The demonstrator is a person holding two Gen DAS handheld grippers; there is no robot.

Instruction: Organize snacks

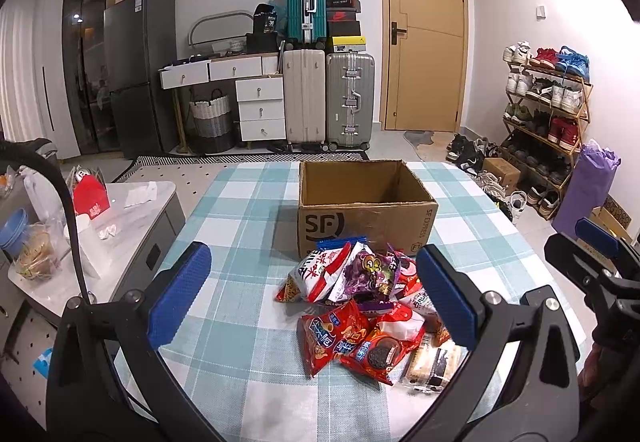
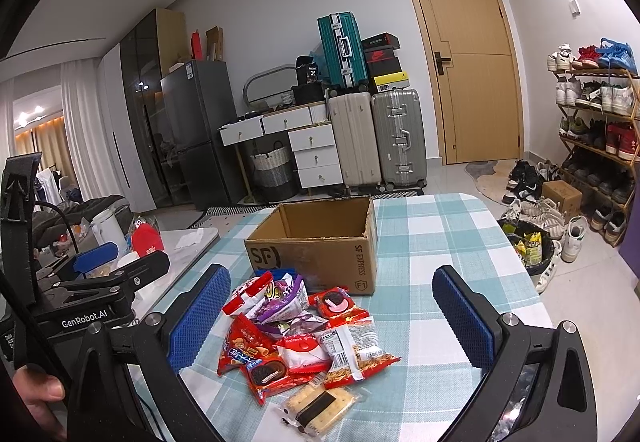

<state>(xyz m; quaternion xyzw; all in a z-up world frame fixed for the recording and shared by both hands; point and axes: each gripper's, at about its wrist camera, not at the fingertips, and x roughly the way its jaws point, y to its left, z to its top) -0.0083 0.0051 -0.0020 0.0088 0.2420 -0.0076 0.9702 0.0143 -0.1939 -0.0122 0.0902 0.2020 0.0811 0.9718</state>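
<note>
A pile of snack packets [image 1: 368, 302] lies on the checked tablecloth, also in the right wrist view [image 2: 296, 338]: red Oreo packs, a purple bag, a clear cracker pack [image 2: 320, 406]. Behind it stands an open, empty cardboard SF box [image 1: 360, 202], also in the right wrist view [image 2: 320, 242]. My left gripper [image 1: 312, 302] is open above the near side of the pile, holding nothing. My right gripper [image 2: 332, 322] is open over the pile, holding nothing. Each gripper shows at the edge of the other's view [image 1: 596, 242] [image 2: 104, 262].
A side table [image 1: 132, 210] with cups, bags and a red pack stands left of the table. Suitcases [image 1: 328, 98], drawers and a fridge line the far wall. A shoe rack [image 1: 548, 114] and a bin [image 2: 532, 246] are on the right.
</note>
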